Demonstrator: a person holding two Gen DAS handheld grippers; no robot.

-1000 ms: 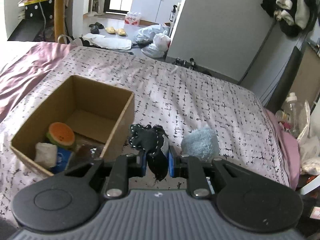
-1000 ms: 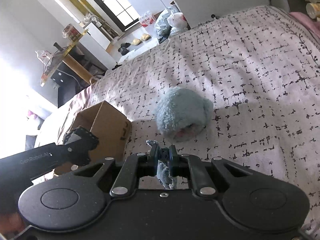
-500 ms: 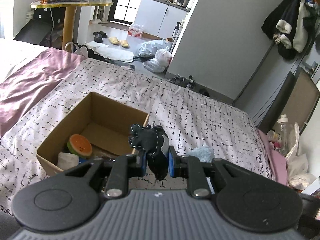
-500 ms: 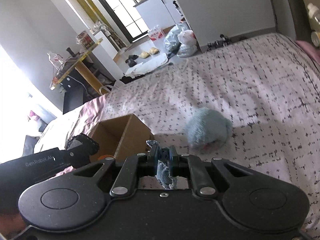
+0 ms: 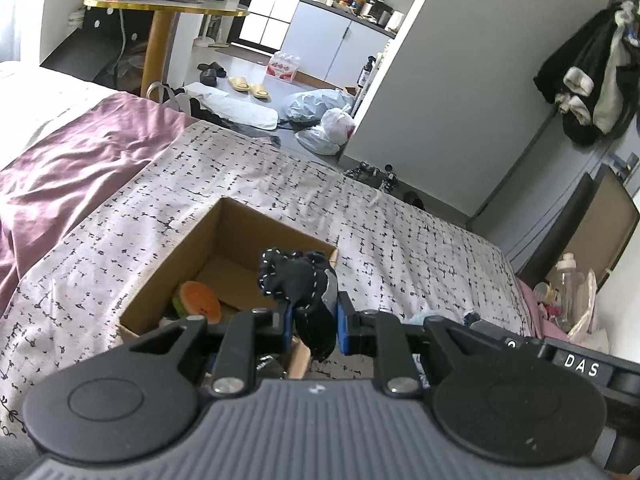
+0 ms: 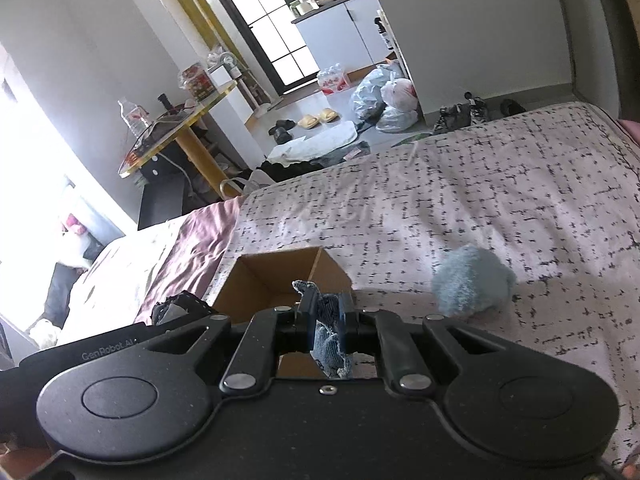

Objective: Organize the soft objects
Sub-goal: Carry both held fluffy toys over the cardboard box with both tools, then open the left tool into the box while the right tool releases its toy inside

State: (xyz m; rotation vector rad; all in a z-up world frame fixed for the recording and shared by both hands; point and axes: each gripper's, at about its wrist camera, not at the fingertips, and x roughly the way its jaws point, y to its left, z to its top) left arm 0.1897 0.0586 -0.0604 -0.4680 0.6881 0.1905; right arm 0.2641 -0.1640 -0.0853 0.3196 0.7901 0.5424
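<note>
A black soft piece with white stitching (image 5: 298,280) is pinched in my left gripper (image 5: 312,322), which is shut on it above the near right corner of the open cardboard box (image 5: 240,224). Inside the box lie a watermelon-slice toy (image 5: 199,298) and other soft items, partly hidden. My right gripper (image 6: 325,322) is shut on a blue denim scrap (image 6: 329,350), just this side of the same box (image 6: 280,276). A fluffy light-blue plush (image 6: 472,282) rests on the bed to the right of the box. The left gripper (image 6: 176,308) shows at the lower left of the right wrist view.
The bed carries a white black-flecked cover (image 5: 400,232) and a mauve sheet (image 5: 68,160) on the left. Beyond the far edge are a round yellow table (image 5: 168,8), slippers and plastic bags (image 5: 324,116) on the floor. Bottles and clutter (image 5: 568,284) crowd the right side.
Both grippers have risen and drawn back with their pieces still held. The box and plush now look smaller and farther, and more of the room shows.
</note>
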